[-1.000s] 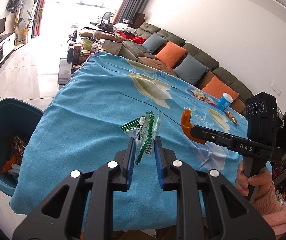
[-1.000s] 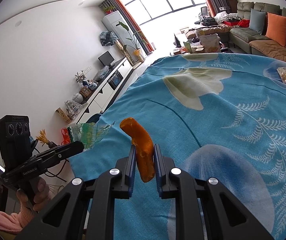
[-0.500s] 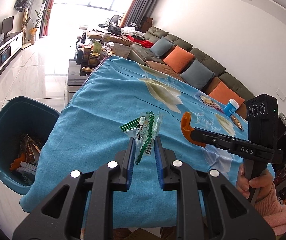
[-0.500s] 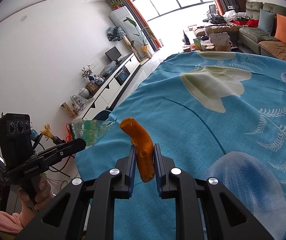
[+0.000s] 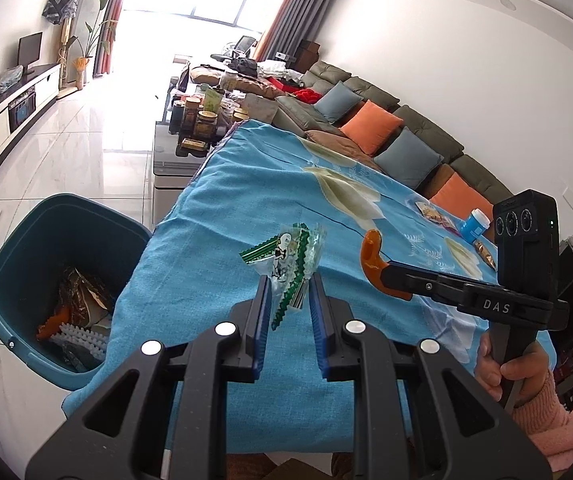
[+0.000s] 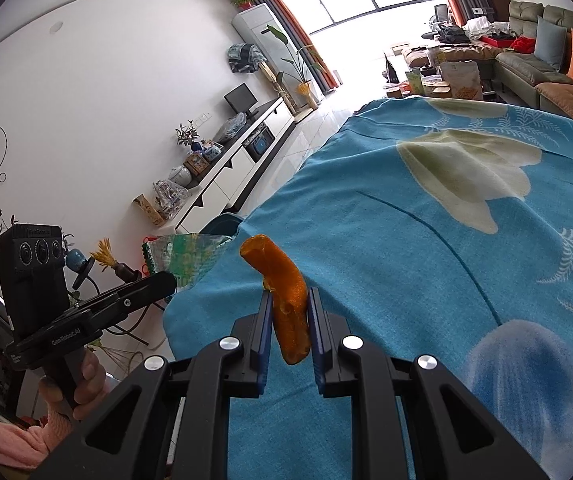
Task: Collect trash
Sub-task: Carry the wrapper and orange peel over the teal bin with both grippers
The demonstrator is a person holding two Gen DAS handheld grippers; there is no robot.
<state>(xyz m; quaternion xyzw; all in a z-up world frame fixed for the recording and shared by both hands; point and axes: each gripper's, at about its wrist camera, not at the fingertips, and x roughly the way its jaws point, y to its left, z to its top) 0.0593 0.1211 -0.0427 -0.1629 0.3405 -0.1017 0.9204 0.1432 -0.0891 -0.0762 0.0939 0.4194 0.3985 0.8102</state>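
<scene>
Across the room a long sofa (image 5: 426, 136) lines the wall, and nearer stands the bench (image 5: 254, 200) under its blue flowered cloth. Beside its left edge on the floor sits a teal bin (image 5: 14, 264) with rubbish inside. Above the cloth, the left claw (image 5: 288, 300) pinches a clear green-edged wrapper (image 5: 290, 256); the right claw (image 6: 288, 316) is clamped on an orange peel (image 6: 282, 280).
</scene>
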